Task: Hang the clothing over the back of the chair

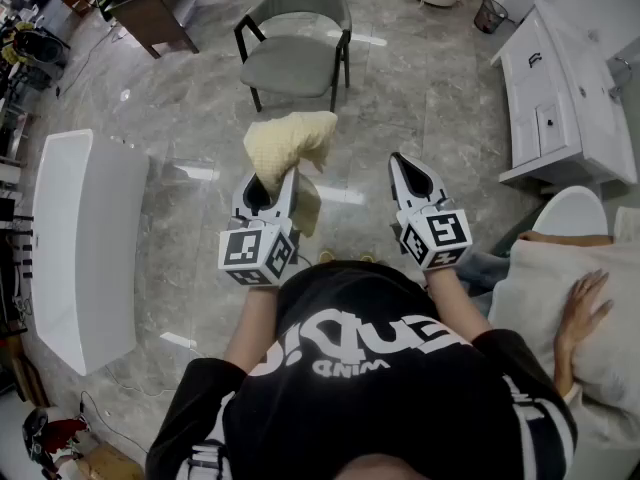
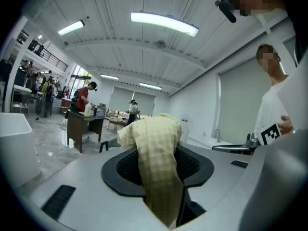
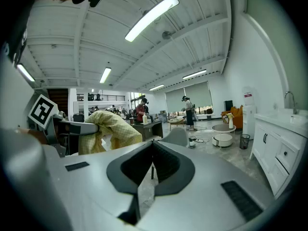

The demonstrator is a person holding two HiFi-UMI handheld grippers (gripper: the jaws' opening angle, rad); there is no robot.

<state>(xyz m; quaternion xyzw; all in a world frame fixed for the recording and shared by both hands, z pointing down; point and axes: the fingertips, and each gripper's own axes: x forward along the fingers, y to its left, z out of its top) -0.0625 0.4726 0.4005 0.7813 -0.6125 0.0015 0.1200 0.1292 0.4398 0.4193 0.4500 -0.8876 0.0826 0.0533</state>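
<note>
The left gripper [image 1: 270, 186] is clamped on a pale yellow cloth [image 1: 290, 138]. The cloth bunches beyond the jaws and hangs down between them, held in the air. The right gripper [image 1: 408, 165], at 3 o'clock of the left, has its jaws together with nothing in them. Seen from the head view, a white tub [image 1: 85, 238] lies at 9 o'clock and a white cabinet [image 1: 555, 98] at 2 o'clock. The grey chair [image 1: 297, 38] stands at 12 o'clock, well apart from the cloth.
</note>
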